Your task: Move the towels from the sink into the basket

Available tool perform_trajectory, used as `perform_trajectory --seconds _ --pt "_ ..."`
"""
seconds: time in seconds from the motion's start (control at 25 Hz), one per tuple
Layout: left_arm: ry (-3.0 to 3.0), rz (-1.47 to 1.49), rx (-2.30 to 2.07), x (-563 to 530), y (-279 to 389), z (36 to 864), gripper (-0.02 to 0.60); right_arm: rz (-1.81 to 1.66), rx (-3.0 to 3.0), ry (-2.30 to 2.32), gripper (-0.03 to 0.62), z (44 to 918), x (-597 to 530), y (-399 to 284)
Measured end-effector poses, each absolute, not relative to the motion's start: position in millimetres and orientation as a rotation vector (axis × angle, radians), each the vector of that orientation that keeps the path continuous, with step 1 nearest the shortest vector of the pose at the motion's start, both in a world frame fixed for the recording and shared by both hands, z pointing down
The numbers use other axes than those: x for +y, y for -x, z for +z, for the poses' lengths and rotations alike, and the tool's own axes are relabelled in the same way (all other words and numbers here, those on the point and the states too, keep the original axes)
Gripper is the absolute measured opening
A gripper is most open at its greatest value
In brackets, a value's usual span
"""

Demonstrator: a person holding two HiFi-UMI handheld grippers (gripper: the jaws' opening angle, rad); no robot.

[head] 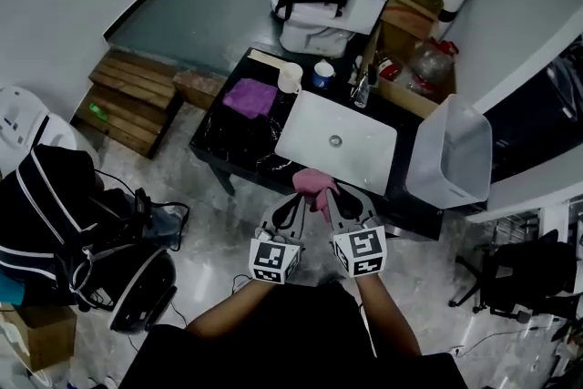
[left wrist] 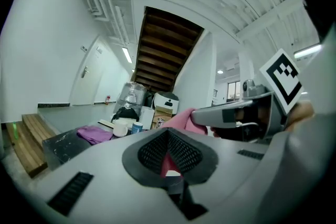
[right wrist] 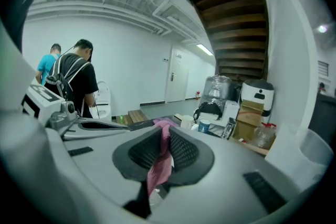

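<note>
A pink towel [head: 315,183] hangs in front of the black counter [head: 235,141], just short of the white sink [head: 364,150]. My left gripper [head: 301,197] and right gripper [head: 330,195] stand side by side, both pinching it. In the right gripper view the towel [right wrist: 159,165] runs down between that gripper's [right wrist: 165,136] closed pads. A pink sliver [left wrist: 168,162] shows between the shut pads of the left gripper [left wrist: 169,134]. A purple towel [head: 250,96] lies on the counter left of the sink. The white basket [head: 455,168] stands at the counter's right end.
A white cup [head: 290,77], a blue-lidded tub [head: 322,73] and a bottle [head: 363,91] stand behind the sink. Wooden steps [head: 127,100] and black bags [head: 64,214] lie to the left. Two people [right wrist: 73,81] stand off to the left in the right gripper view.
</note>
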State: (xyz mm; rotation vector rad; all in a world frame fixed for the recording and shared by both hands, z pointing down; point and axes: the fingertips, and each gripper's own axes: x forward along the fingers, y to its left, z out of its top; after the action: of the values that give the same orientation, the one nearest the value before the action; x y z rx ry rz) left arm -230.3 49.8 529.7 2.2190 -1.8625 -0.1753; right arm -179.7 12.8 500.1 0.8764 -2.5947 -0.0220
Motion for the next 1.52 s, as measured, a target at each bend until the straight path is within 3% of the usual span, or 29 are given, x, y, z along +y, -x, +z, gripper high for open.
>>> perform_trajectory --seconds 0.2,0.56,1.16,1.52 --pt "-2.249 -0.181 -1.826 31.4 208.6 526.9 0.011 0.012 -2.591 -1.089 0.051 492.4 6.5 130.8" --pt "-2.393 -0.140 -1.696 25.4 105.2 520.2 0.011 0.034 -2.588 -1.262 0.051 478.3 7.5 27.6" --pt "-2.548 -0.012 -1.681 55.9 -119.4 478.9 0.011 -0.021 -2.673 -1.289 0.051 444.0 37.1 -173.1" --pt "-2.520 0.002 -1.590 50.6 -180.8 487.4 0.011 0.024 -2.682 -1.386 0.051 438.7 42.1 -245.0"
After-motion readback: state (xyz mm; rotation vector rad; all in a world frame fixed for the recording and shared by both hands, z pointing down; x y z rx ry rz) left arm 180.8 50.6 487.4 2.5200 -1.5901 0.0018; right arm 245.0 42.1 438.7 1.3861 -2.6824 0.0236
